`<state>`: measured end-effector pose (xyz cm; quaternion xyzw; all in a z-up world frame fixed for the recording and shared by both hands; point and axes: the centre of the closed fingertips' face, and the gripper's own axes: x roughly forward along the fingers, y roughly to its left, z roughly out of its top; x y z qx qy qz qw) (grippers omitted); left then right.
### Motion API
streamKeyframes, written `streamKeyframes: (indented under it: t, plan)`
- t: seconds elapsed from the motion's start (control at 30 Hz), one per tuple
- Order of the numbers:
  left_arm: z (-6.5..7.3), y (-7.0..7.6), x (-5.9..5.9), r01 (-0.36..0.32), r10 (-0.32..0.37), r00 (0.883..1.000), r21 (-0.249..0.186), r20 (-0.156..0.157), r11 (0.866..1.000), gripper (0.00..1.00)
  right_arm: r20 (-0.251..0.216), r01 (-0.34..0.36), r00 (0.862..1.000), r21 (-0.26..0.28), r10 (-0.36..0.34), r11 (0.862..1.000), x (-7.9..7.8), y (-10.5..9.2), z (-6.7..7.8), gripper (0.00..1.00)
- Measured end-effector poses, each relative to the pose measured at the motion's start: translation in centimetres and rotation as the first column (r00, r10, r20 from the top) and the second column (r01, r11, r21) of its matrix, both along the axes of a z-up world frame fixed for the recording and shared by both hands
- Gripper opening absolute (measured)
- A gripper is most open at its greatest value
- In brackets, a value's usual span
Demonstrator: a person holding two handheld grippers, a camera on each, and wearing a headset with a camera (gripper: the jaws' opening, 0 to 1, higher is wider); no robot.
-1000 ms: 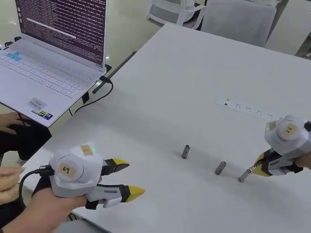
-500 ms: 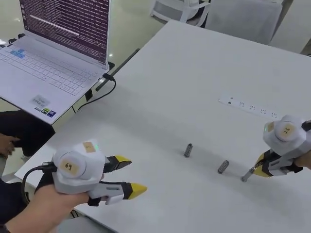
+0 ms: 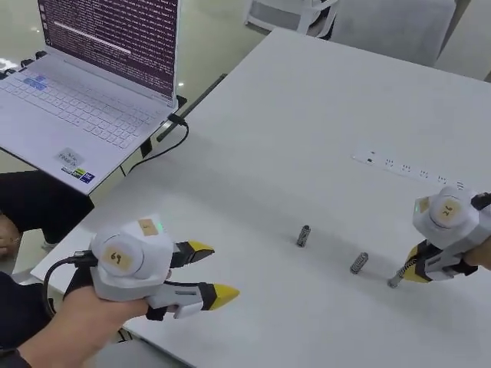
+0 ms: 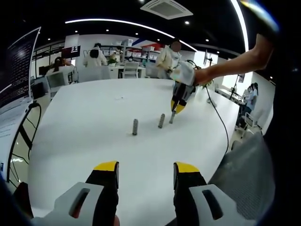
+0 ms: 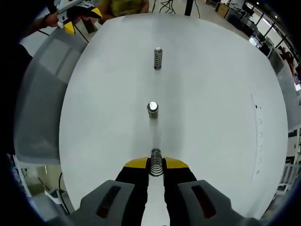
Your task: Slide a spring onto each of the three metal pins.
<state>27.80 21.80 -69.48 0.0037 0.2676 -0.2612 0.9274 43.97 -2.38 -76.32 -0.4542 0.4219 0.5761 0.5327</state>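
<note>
Two short metal pins with coiled springs on them stand on the white table (image 3: 307,115): one pin (image 3: 304,235) (image 4: 135,126) (image 5: 158,58) near the middle, a second pin (image 3: 358,263) (image 4: 161,120) (image 5: 152,108) to its right. My right gripper (image 3: 412,270) (image 5: 155,165) (image 4: 178,107) is shut on a third spring (image 3: 397,277) (image 5: 155,167) (image 4: 172,117), which slants down to the table just right of the second pin. My left gripper (image 3: 210,270) (image 4: 146,167) hovers open over the table's near left edge, with nothing between its yellow fingertips (image 4: 107,166).
An open laptop (image 3: 92,84) sits at the left, with a black cable (image 3: 165,138) running to the table's edge. A white power strip (image 3: 406,170) lies at the back right. Chairs (image 3: 368,23) stand beyond the far edge.
The head camera has shifted a little. Both grippers hold about the same places: the right stays shut on the spring, the left stays open.
</note>
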Motion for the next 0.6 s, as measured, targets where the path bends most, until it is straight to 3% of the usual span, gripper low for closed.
streamKeyframes:
  t: [0.6]
  plan:
    - [0.1, 0.2, 0.0, -0.012, 0.012, 1.0, -0.001, -0.006, 1.0, 0.41, -0.021, 0.001, 1.0, -0.029, -0.002, 1.0, -0.1, -0.3, -2.3, 0.09]
